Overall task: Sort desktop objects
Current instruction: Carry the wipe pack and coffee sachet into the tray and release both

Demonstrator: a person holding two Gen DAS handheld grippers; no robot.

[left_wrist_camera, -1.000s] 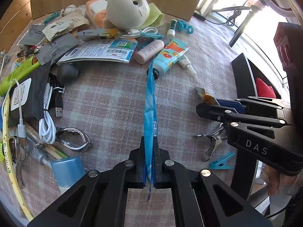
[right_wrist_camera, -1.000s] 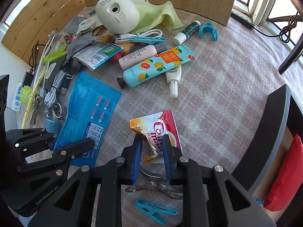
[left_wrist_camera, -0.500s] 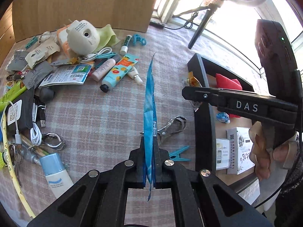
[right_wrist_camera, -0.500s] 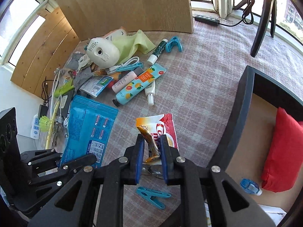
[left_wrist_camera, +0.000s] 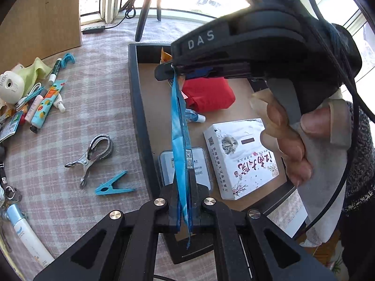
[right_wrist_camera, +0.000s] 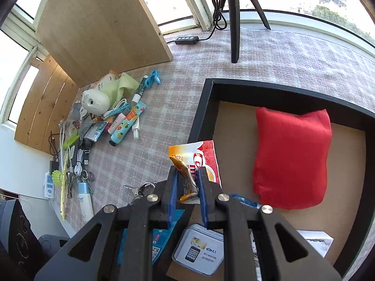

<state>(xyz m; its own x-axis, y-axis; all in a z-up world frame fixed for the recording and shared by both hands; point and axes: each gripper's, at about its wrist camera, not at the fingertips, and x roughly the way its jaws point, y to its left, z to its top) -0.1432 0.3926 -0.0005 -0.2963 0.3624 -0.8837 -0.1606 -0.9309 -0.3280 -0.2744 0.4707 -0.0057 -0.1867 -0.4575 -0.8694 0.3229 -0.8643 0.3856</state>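
My left gripper (left_wrist_camera: 184, 201) is shut on a blue packet (left_wrist_camera: 179, 135), seen edge-on and hanging over the near left part of the black tray (left_wrist_camera: 138, 117). The blue packet (right_wrist_camera: 161, 236) also shows under the right gripper in the right wrist view. My right gripper (right_wrist_camera: 187, 185) is shut on a red and orange snack packet (right_wrist_camera: 199, 159), held above the tray's left rim (right_wrist_camera: 199, 117). In the left wrist view the right gripper (left_wrist_camera: 164, 71) reaches in from the right, just above and beyond the blue packet's top.
The tray holds a red pouch (right_wrist_camera: 290, 161), a white printed box (left_wrist_camera: 241, 157) and a clear card case (right_wrist_camera: 199, 250). A metal clip (left_wrist_camera: 93, 154) and a blue peg (left_wrist_camera: 112, 187) lie left of it. Clutter (right_wrist_camera: 112, 114) fills the far left. A tripod (right_wrist_camera: 234, 18) stands behind.
Both grippers have risen and swung right with their packets, from above the checked cloth to above the black tray. The right gripper now sits close over the blue packet's top.
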